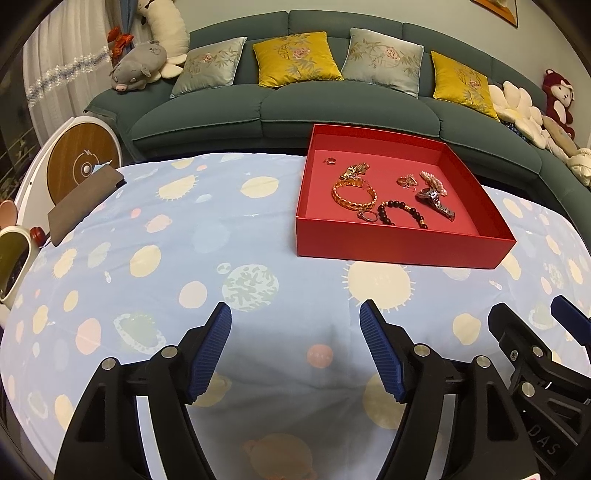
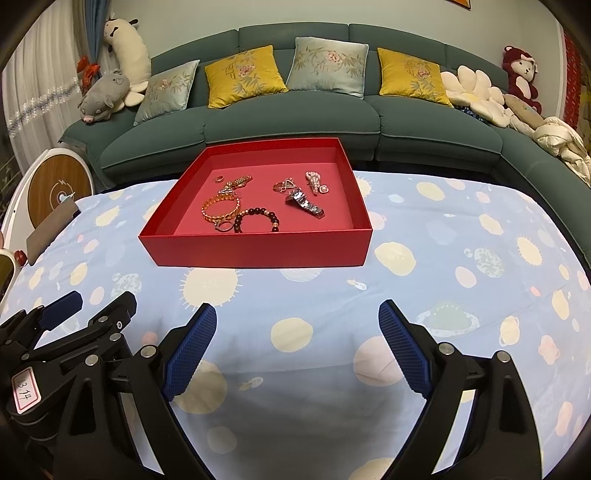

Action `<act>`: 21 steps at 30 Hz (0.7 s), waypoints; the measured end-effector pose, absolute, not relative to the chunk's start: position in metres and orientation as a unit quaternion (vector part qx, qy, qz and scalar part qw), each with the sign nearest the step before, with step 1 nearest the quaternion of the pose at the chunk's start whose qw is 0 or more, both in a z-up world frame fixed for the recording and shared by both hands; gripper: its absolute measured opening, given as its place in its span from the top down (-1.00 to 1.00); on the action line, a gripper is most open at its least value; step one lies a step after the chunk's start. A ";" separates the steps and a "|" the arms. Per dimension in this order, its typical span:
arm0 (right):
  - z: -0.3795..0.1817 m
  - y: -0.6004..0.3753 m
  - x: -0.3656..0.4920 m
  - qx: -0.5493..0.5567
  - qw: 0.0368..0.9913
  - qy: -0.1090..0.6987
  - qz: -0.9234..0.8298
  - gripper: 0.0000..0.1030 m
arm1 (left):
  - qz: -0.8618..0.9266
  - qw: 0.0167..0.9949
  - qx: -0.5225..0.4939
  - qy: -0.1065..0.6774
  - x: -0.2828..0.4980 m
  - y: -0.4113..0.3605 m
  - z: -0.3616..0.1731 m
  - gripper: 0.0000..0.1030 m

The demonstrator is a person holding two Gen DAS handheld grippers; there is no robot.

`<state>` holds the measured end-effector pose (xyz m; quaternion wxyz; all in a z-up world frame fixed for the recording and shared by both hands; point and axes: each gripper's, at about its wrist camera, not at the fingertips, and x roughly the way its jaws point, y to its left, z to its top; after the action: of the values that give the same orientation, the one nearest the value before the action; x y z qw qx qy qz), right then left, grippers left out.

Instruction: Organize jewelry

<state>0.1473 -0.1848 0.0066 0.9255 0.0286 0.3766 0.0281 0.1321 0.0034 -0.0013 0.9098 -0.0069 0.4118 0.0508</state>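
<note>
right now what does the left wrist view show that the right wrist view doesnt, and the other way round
Only the left wrist view shows the orange picture frame high on the wall and the cream pot at the table's left edge. Only the right wrist view shows the paper label on the left gripper's body. Both show the red tray holding jewelry, including the dark bead bracelet and the gold chain bracelet, the green sofa, and both grippers, left gripper and right gripper, open and empty.
</note>
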 end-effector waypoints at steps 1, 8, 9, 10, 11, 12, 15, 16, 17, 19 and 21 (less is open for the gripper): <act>0.006 -0.185 0.147 0.029 0.925 0.377 0.028 -0.69 | 0.051 0.910 -0.006 0.411 0.132 0.003 -0.001 -0.35; 0.007 -0.185 0.147 0.030 0.926 0.375 0.028 -0.69 | 0.058 0.915 0.011 0.399 0.129 0.000 0.002 -0.35; 0.007 -0.185 0.147 0.029 0.926 0.376 0.028 -0.69 | 0.058 0.915 0.013 0.398 0.129 0.000 0.003 -0.35; 0.007 -0.185 0.147 0.030 0.926 0.375 0.027 -0.69 | 0.058 0.915 0.014 0.398 0.129 0.000 0.003 -0.35; 0.007 -0.185 0.147 0.029 0.926 0.375 0.028 -0.69 | 0.059 0.915 0.014 0.398 0.129 -0.001 0.003 -0.35; 0.007 -0.185 0.147 0.029 0.926 0.375 0.027 -0.69 | 0.058 0.915 0.014 0.398 0.130 0.000 0.003 -0.35; 0.009 -0.186 0.147 0.029 0.927 0.374 0.027 -0.69 | 0.057 0.914 0.008 0.402 0.130 0.000 0.004 -0.35; 0.010 -0.186 0.147 0.030 0.927 0.373 0.028 -0.69 | 0.055 0.913 0.005 0.405 0.130 0.000 0.004 -0.35; 0.011 -0.186 0.147 0.030 0.927 0.372 0.028 -0.69 | 0.054 0.912 0.003 0.406 0.130 0.001 0.004 -0.35; 0.011 -0.185 0.146 0.029 0.928 0.371 0.027 -0.69 | 0.055 0.913 0.005 0.405 0.130 0.001 0.004 -0.35; 0.012 -0.184 0.145 0.026 0.928 0.370 0.027 -0.69 | 0.056 0.914 0.010 0.402 0.130 0.001 0.005 -0.35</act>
<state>0.1453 -0.1840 0.0119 0.9281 0.0261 0.3704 0.0267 0.1299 0.0007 0.0046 0.9139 0.0102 0.4020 0.0557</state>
